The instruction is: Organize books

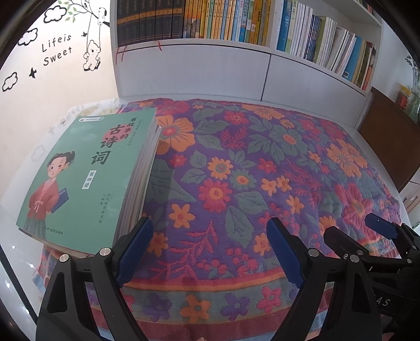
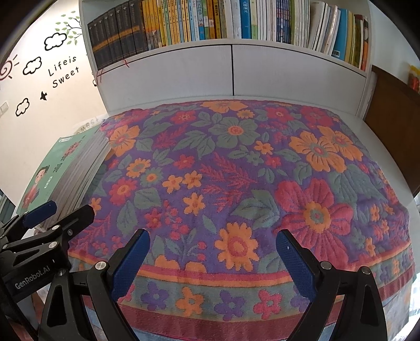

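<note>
A stack of green-covered books [image 1: 86, 173] lies flat at the left edge of the flowered cloth [image 1: 249, 162]; its top cover shows a girl in red. My left gripper [image 1: 210, 230] hangs open just right of the stack's near corner, nothing between its blue pads. The right gripper [image 1: 349, 230] shows at the lower right of the left wrist view. In the right wrist view the stack [image 2: 68, 168] sits far left, and my right gripper [image 2: 212, 244] stands open over the cloth [image 2: 249, 170], empty. The left gripper [image 2: 60, 209] appears at the left, beside the stack.
A white bookshelf [image 1: 236, 23] packed with upright books runs along the back, with closed white cabinet doors [image 1: 199, 73] below. A decorated wall [image 1: 56, 49] is at the left. A brown wooden unit [image 1: 391, 136] stands at the right.
</note>
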